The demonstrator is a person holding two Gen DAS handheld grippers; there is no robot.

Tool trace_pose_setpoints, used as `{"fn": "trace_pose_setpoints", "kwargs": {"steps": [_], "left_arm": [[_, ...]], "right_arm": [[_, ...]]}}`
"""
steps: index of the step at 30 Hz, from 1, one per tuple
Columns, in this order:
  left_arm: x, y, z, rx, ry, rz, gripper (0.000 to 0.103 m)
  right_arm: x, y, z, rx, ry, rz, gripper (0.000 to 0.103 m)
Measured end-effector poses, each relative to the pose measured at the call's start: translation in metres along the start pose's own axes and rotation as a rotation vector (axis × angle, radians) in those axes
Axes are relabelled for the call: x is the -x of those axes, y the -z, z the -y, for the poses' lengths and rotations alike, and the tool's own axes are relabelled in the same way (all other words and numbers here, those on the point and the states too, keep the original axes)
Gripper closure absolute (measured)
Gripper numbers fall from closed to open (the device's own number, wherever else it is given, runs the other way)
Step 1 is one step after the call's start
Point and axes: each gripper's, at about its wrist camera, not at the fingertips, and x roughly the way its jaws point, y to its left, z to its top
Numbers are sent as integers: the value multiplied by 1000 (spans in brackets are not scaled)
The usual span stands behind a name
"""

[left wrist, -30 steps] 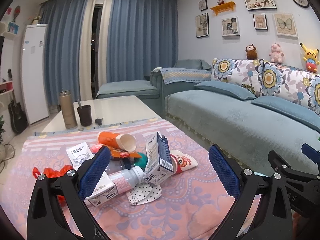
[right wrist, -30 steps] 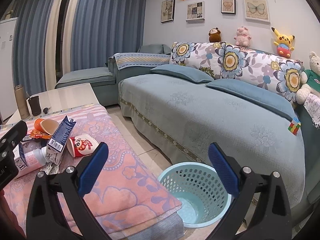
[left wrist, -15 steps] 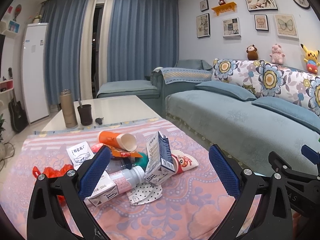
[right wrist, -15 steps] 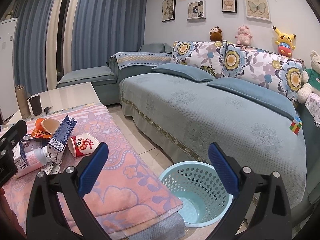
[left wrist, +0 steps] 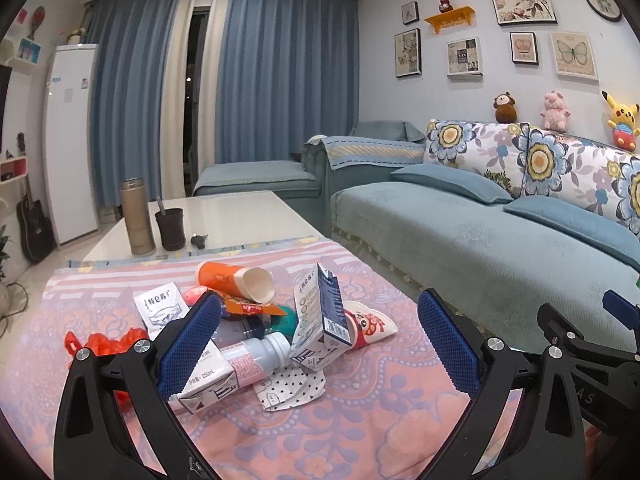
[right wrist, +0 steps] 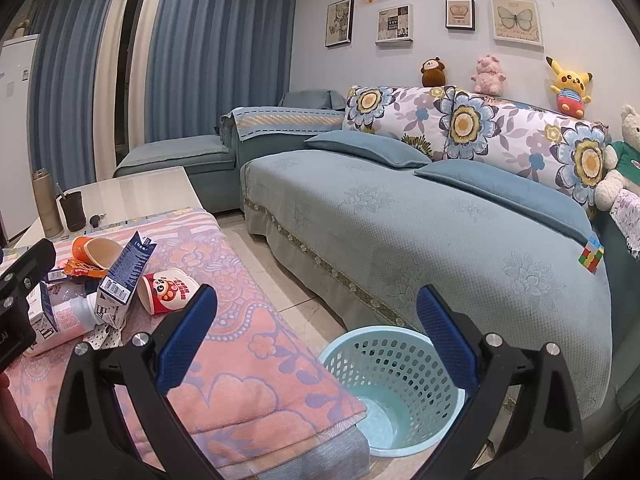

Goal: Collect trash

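Basket (right wrist: 394,376) shows only in right view, beside sofa (right wrist: 420,236).

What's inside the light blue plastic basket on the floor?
Nothing can be seen in the light blue plastic basket: its bare bottom shows and no trash is inside. The open right gripper covers part of its rim and near wall, so that strip stays hidden.

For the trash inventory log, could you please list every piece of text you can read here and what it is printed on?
"特仑苏": white square packet lying flat on the pink blanket.
"特仑苏": upright blue-and-white milk carton.
"250mL": white carton lying flat by the left gripper's finger.
Red panda-print paper cup, orange snack wrapper, barcodes: too small to read.
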Motion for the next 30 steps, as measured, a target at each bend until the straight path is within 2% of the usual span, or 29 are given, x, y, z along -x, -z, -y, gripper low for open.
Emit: {"fn": "trace_pose_setpoints", "kwargs": {"steps": [21,30], "left_arm": [[0,-1,-3,9,-1,3,8],[0,-1,-5,13,2,2,8]], "right_arm": [[2,-1,-5,13,-1,10,8],[1,0,-6,10,-9,1,13]]}}
